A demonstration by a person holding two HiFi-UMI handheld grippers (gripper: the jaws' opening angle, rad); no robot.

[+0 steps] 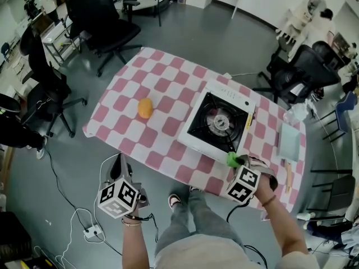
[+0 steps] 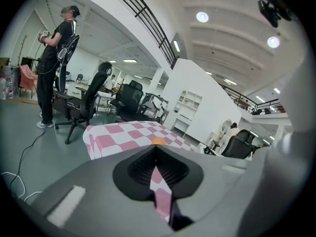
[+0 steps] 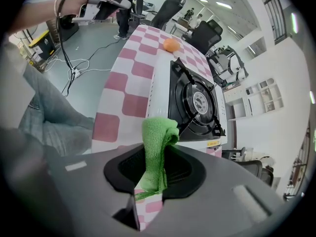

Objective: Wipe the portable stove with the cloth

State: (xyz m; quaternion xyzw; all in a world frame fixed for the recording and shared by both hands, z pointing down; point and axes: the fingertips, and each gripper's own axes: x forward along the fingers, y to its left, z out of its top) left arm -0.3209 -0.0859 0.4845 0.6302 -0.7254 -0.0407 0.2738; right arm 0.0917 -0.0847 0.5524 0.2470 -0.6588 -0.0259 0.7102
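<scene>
Only the right gripper view shows the right gripper (image 3: 157,157) clamped on a folded green cloth (image 3: 159,142) near the white portable stove (image 3: 197,100). The left gripper (image 2: 157,154) has its 2 jaws pressed together, empty.

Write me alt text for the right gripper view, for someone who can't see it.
The right gripper is shut on a folded green cloth, close to the near edge of a white portable stove with a black burner top. The stove sits on a pink-and-white checked table, with a small orange object farther along it.
</scene>
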